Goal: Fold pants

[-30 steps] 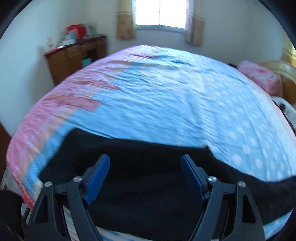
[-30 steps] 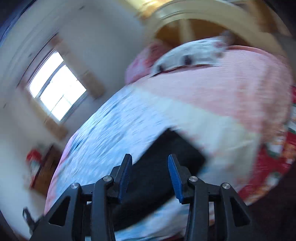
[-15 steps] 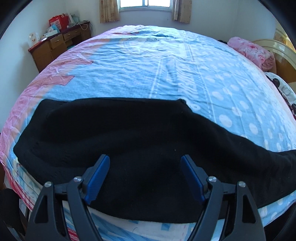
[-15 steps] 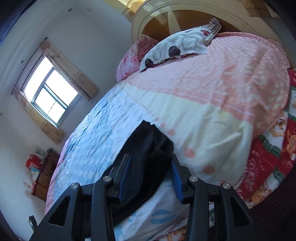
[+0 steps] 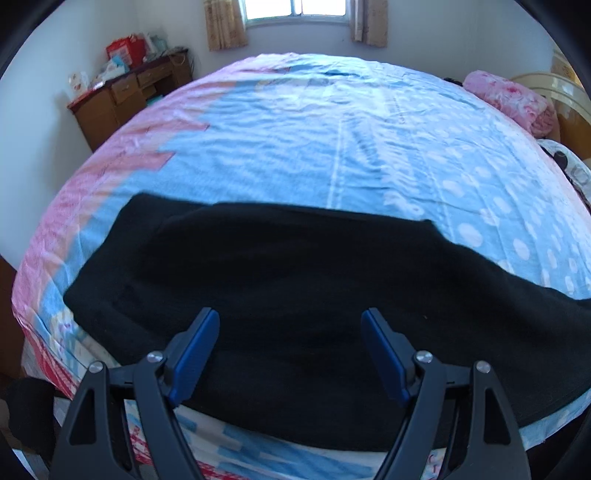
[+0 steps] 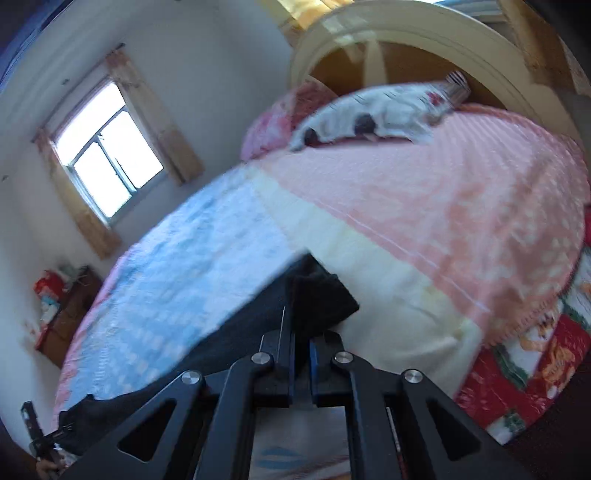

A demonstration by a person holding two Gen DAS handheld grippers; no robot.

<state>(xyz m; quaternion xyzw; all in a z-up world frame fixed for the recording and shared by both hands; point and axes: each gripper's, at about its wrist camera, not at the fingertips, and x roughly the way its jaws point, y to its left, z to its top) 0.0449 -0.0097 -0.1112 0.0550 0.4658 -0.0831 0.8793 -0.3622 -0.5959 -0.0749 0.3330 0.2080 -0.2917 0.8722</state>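
While the black fleece pants (image 5: 295, 295) lie spread across the blue polka-dot bedsheet (image 5: 332, 155), the left gripper (image 5: 290, 325) hovers spread above them and the right gripper (image 6: 302, 332) pinches one end

The left tongs (image 5: 290, 325) are spread wide, blue pads apart, over black pants (image 5: 295, 295) lying flat across the near edge of the bed (image 5: 332, 147). At 10 o'clock stands a wooden dresser (image 5: 129, 96); at 12 a window (image 5: 297, 9); at 2 a pink pillow (image 5: 513, 103).
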